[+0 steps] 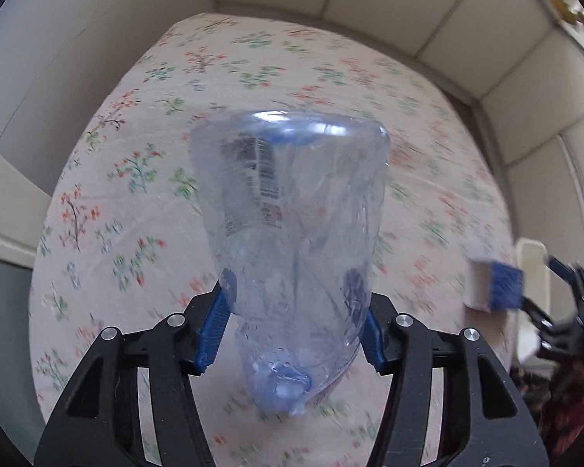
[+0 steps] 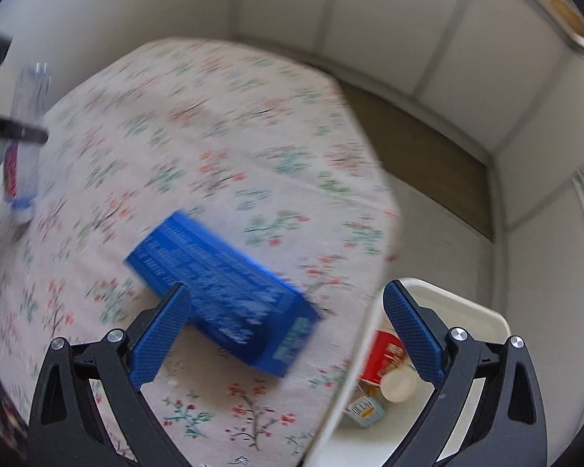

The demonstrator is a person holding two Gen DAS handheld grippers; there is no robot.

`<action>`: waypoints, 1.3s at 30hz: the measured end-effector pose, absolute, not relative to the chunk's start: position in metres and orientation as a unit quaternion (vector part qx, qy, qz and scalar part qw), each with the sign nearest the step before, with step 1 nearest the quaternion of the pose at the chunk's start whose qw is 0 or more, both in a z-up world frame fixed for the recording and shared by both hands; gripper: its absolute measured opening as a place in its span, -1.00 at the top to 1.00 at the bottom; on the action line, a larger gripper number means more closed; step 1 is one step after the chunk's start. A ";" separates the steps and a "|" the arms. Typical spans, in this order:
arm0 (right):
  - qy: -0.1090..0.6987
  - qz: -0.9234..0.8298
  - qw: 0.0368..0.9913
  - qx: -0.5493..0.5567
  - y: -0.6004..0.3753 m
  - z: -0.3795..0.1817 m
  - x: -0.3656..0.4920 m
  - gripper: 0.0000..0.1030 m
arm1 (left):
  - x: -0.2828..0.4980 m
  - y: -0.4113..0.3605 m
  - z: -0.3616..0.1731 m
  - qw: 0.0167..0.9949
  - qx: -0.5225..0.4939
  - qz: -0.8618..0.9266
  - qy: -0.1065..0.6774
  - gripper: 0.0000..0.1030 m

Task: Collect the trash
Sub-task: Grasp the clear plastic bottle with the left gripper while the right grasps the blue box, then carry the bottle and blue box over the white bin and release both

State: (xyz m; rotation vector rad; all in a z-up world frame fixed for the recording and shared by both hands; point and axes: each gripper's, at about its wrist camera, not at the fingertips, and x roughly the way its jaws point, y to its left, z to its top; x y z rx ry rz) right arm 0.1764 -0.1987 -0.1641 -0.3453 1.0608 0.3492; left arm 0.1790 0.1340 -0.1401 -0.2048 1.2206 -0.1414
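A clear plastic bottle is clamped in the left gripper, with both blue pads pressed into its sides. It's held cap-end toward the camera and base pointing away, over a flowery tablecloth. In the right wrist view the same bottle can be seen far off at the left edge, blurry, with a red patch of label on it.

The right gripper is spread wide, nothing pinched. A blue box is lying on the cloth between the jaws, closer to the left pad; whether that pad is actually touching it can't be made out, since the shot is smeared. The other pad is well clear of it, hanging over a white bin just beside the table edge. Inside the bin a red cup on its side and a small carton can be spotted.

From the left view, the box and bin are seen blurred at the right.
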 end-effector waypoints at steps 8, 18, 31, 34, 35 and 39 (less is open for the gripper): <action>0.512 0.239 0.777 -0.279 -0.154 -0.197 0.178 -0.72 | 0.126 0.095 -0.133 0.819 -0.103 -0.112 0.554 -0.05; 0.515 0.245 0.792 -0.218 -0.158 -0.187 0.184 -0.11 | 0.123 0.076 -0.137 0.830 -0.114 -0.118 0.533 -0.05; 0.410 0.211 0.881 -0.103 -0.172 -0.105 0.168 -0.10 | 0.115 0.083 -0.106 0.862 -0.139 -0.088 0.479 -0.05; 0.377 0.192 0.902 -0.090 -0.180 -0.086 0.161 -0.10 | 0.116 0.079 -0.096 0.870 -0.142 -0.089 0.464 -0.05; 0.367 0.183 0.908 -0.086 -0.183 -0.081 0.158 -0.10 | 0.116 0.078 -0.093 0.873 -0.142 -0.089 0.458 -0.05; 0.336 0.142 0.928 -0.071 -0.200 -0.066 0.152 -0.10 | 0.116 0.065 -0.079 0.881 -0.147 -0.095 0.440 -0.05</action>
